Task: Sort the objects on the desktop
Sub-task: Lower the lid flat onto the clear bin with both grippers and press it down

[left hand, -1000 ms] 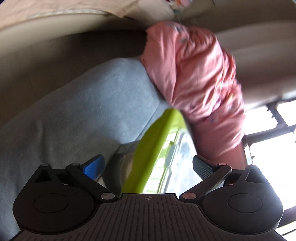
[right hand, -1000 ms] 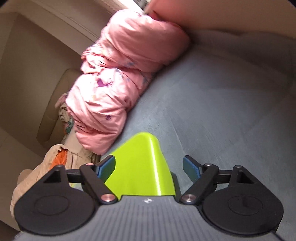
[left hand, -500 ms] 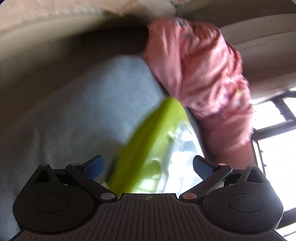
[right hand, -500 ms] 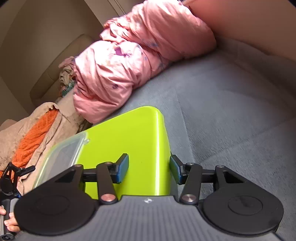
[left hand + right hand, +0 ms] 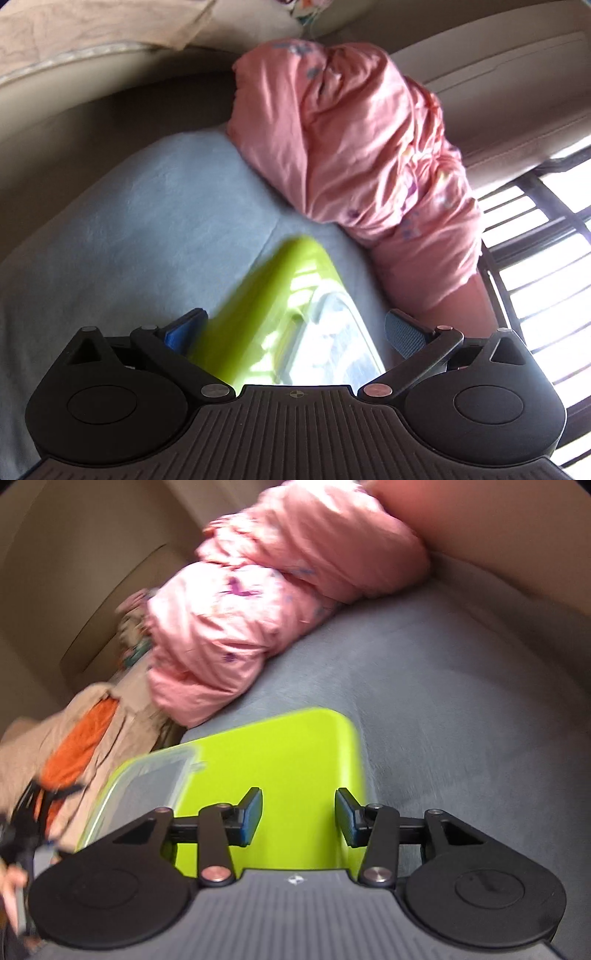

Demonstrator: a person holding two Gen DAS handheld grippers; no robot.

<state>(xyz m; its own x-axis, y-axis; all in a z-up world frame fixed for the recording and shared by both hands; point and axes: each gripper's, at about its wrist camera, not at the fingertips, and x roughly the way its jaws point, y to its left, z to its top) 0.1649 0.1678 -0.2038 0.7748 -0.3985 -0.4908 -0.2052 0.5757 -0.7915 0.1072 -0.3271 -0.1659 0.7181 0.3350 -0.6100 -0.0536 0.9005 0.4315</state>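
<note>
the right gripper (image 5: 298, 821) has narrowed and is closing around the green box (image 5: 295, 760), likely gripping; the left gripper (image 5: 295, 332) stays spread.

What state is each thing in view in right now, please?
Green box: clear lid on, tilted above the grey cover.
Right gripper: jaws closing around the box's edge.
Left gripper: open, straddling the box.
Pink bedding: bunched up.
</note>
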